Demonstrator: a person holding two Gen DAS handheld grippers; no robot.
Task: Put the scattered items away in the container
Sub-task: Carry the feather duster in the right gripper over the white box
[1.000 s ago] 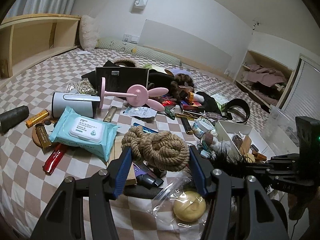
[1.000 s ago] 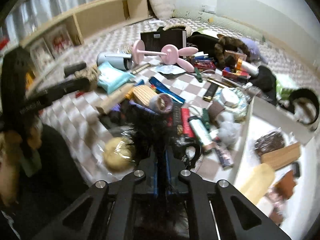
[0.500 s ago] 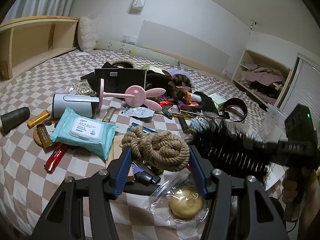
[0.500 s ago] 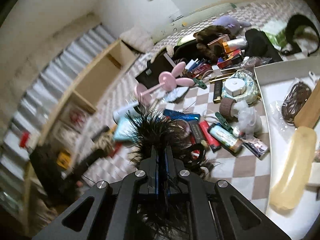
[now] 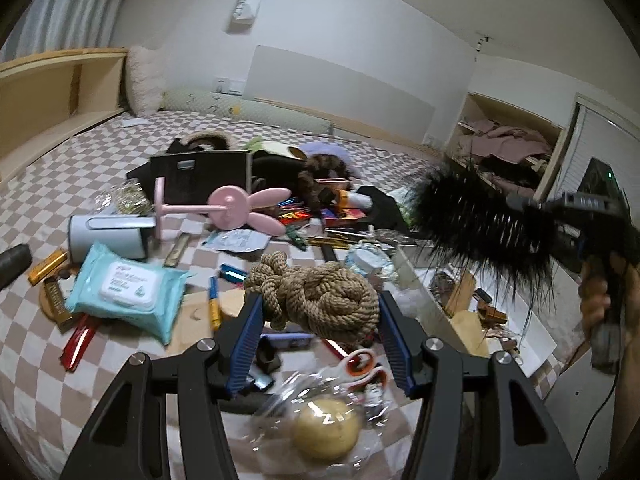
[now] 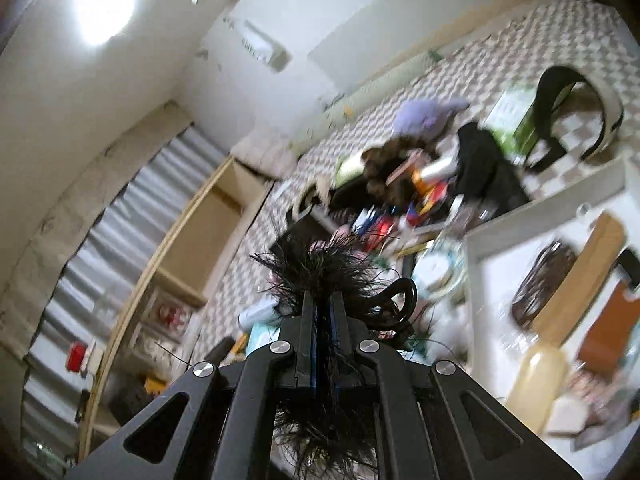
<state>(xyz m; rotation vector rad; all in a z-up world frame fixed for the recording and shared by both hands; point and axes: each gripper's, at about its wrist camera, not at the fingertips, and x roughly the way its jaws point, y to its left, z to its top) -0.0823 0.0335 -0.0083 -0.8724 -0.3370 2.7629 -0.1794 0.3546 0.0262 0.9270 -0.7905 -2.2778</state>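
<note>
Moved: your right gripper has swung the black feather duster up off the clutter since a second ago; it now hangs above the white container.
Right jaws: you have them clamped on the duster.
Left gripper: you hold the knotted rope bundle between its blue pads.
Container: at the right edge of the checkered bed.
Right view: tilted, blurred.
</note>
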